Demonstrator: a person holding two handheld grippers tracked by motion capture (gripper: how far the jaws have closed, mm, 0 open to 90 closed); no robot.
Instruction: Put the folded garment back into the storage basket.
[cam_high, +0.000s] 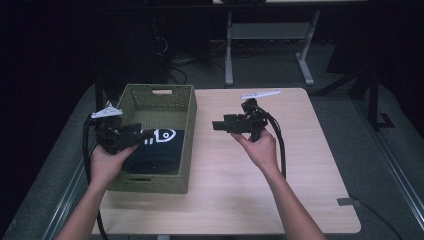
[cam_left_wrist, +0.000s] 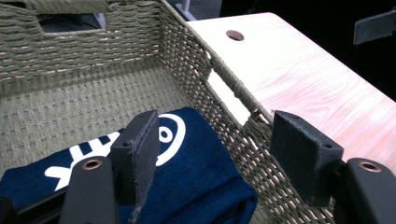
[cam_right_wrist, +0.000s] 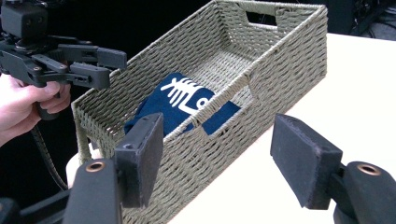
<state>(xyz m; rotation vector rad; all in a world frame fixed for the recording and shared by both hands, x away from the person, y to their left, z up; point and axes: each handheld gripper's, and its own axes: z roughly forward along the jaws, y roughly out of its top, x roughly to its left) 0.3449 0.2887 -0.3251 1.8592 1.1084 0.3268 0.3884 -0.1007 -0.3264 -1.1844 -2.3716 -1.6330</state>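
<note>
Left gripper (cam_high: 131, 134) jaws spread, empty, over near end of olive woven basket (cam_high: 186, 131); folded navy cloth with white fish-bone print (cam_high: 157, 148) just below. Right gripper (cam_high: 221, 125) spread, over table (cam_high: 300, 165). Likely advice: descend straight, pinch thick fold, avoid wall

Table (cam_high: 300, 165): light wood top, rounded corners. Bore one woven basket (cam_high: 185, 125) at its left edge.

light: dim room, dark surround, table (cam_high: 300, 165) lit from above | glare: pale washout on the wood right of the left gripper view's jaws | shadows: soft | focus: high view slightly soft; jaw pads sharp, far background dark
</note>
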